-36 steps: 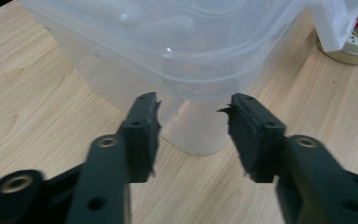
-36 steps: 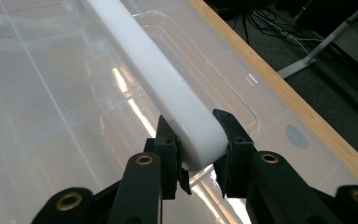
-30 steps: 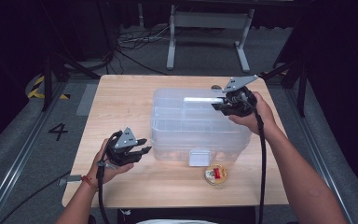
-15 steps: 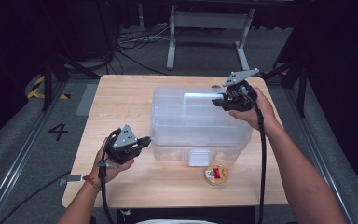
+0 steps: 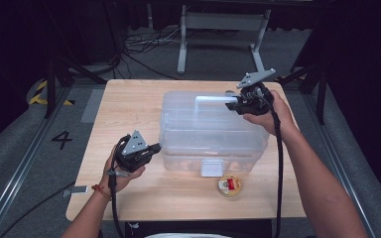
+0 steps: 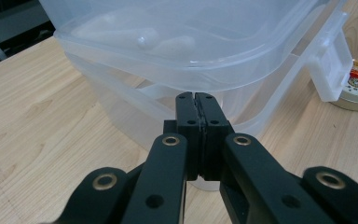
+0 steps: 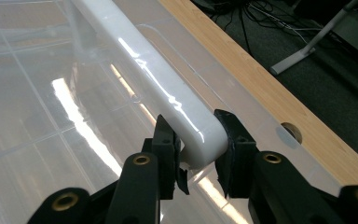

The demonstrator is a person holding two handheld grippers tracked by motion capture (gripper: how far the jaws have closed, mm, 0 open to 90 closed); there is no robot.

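Your right gripper [image 7: 195, 154] has its two black jaws squeezed on the end of the white handle [image 7: 149, 88] that lies on top of the clear box [image 5: 213, 131]. The handle end sits right between the pads, so the hold looks good. Your left gripper [image 6: 196, 116] has just been closing and now its jaws are pressed tight together with nothing between them. Its tips sit just under the rim of the box lid [image 6: 177, 46], at the near left corner of the box.

The box stands in the middle of the wooden table [image 5: 129, 104]. Its white latch [image 5: 209, 167] hangs on the front wall, and a small round tin [image 5: 229, 185] lies on the table just in front of it.

It looks like you want to lift the handle or move the box. Keep your right squeeze firm and even, because the handle is smooth and shiny and could slip. Lift it slowly and straight. Use the closed left tips to steady the corner so the box does not slide. Push softly, since the thin plastic will bend. Watch that the box does not bump the tin
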